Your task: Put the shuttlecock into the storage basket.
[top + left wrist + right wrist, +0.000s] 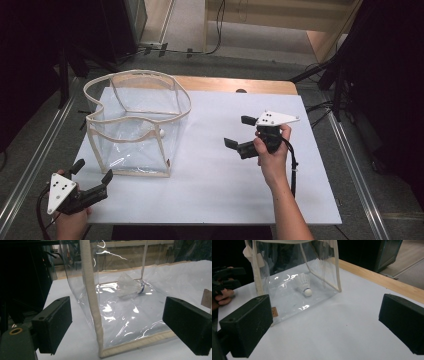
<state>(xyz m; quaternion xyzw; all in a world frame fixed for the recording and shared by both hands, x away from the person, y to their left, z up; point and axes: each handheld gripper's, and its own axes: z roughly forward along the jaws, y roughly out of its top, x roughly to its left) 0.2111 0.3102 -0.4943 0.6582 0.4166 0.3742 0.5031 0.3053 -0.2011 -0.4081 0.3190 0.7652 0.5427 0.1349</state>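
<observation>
Jaws, left: spread wide, nothing between them; in the left gripper view they frame the near corner seam of the bag.
Jaws, right: spread wide and empty, aimed across the bench toward the bag.
Left gripper [92,172]: held in the person's left hand [71,223] at the near left corner of the bench, just beside the bag's near edge, apart from it.
Right gripper [240,131]: held in the person's right hand [272,156] over the right half of the bench, well apart from the bag.
Bag [136,125]: clear plastic with cream fabric trim along its rim and edges; stands upright and open-topped on the left half of the bench; a small brown tag sits on its lower side panel.
Shuttlecock [305,285]: white feathers with a white rounded cork; lies on its side on the bag's floor, inside the bag, seen through the clear wall.
Bench [215,170]: white top, with a strip of bare wood at its far edge.
Surroundings: grey floor, dark stands and cables beyond the bench.
</observation>
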